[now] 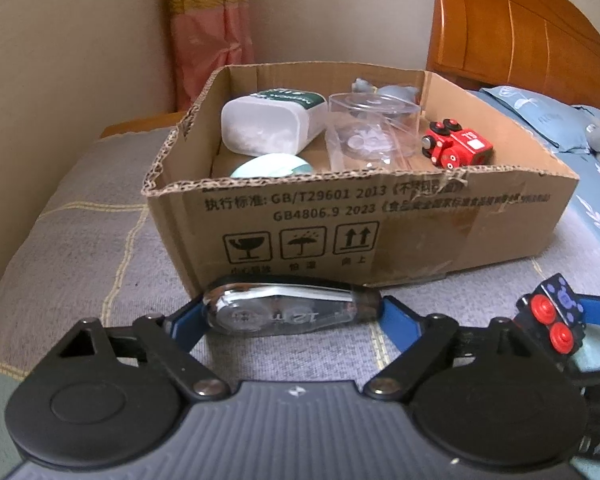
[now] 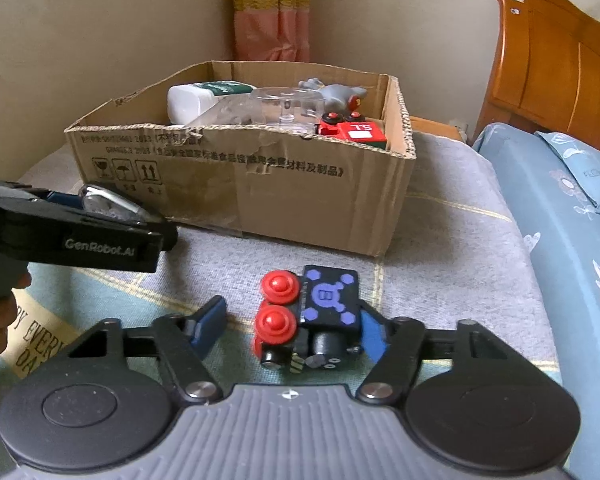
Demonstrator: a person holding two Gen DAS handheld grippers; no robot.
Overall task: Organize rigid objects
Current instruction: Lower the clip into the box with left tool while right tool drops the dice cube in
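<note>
With the left tongs [image 1: 286, 312], gripping a clear correction tape [image 1: 260, 314] end to end between the blue pads, just in front of the cardboard box [image 1: 420, 240]; reading "12 m" on its side and "GenRobot.AI" on the tongs in the right view. With the right tongs [image 2: 292, 324], standing half wide around the black toy train [image 2: 328, 300] lying on the grey blanket [image 2: 440, 240]: touching it with the right pad only, leaving a gap at the left pad. Reading a purple "B" on its roof.

Reading "GB/T29601 2013" and "GB4806.9 2023" on the box wall. Seeing inside: a white bottle [image 1: 268, 128], a clear round container [image 1: 374, 120], a red toy train [image 1: 456, 148] with letters hard to read, a grey figure [image 2: 336, 94] half hidden, a pale green thing [image 1: 272, 166] mostly covered by the wall.
</note>
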